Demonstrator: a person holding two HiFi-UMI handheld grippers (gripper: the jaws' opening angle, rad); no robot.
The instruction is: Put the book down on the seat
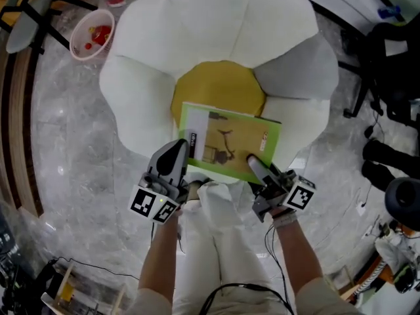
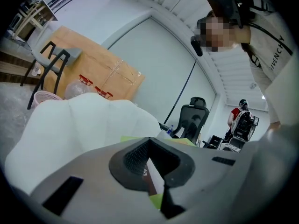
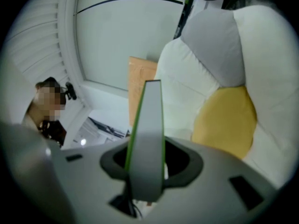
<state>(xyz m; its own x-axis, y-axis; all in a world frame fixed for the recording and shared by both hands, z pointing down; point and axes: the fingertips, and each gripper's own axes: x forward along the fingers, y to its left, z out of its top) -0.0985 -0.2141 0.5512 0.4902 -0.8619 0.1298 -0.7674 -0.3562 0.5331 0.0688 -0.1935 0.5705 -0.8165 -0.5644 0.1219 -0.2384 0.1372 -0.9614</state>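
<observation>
Your left hand-held gripper [image 1: 176,157] is clamped on the near left corner of a thin softcover book with a lime-green border and a mustard cover [image 1: 228,142]. In the left gripper view, the jaws [image 2: 150,169] are narrow on the book's [image 2: 157,200] edge, where a white and brown strip of the cover shows between the pads.

Your right hand-held gripper [image 1: 257,168] grips the near right edge of the same book. In the right gripper view, its jaws [image 3: 145,169] are closed part-way on the pale page block with green trim [image 3: 147,125], which runs straight out from between them.

The book lies roughly flat over the front of the flower-shaped cushion seat with white petals [image 1: 216,18], its far edge overlapping the seat's round yellow centre [image 1: 216,84]. One petal on the right is grey [image 1: 295,71]. You cannot tell whether the book rests on the cushion or hangs just above it.

A pink mesh basket [image 1: 92,35] stands on the marbled floor [image 1: 72,149], near the seat's far left side.
</observation>
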